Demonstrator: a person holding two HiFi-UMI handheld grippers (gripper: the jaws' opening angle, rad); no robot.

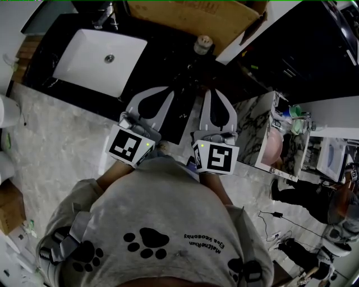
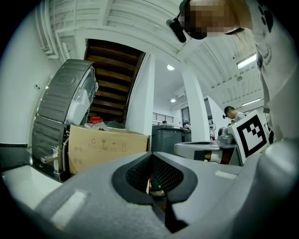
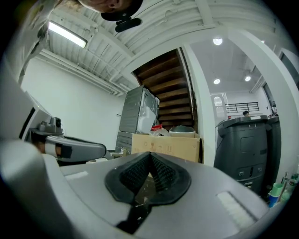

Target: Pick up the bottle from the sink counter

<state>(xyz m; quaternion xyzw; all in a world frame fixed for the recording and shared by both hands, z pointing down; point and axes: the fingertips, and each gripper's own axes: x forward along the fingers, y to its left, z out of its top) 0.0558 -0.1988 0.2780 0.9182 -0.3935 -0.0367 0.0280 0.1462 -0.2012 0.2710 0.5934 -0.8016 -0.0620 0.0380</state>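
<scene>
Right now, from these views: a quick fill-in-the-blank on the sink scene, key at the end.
1. In the head view, the bottle stands on the counter to the ___ of the sink.
2. The sink is ___, set in a black counter.
3. The left gripper and the right gripper are both ___, with nothing held.
4. The box behind the bottle is made of ___.

Missing words: right; white; shut; cardboard
</scene>
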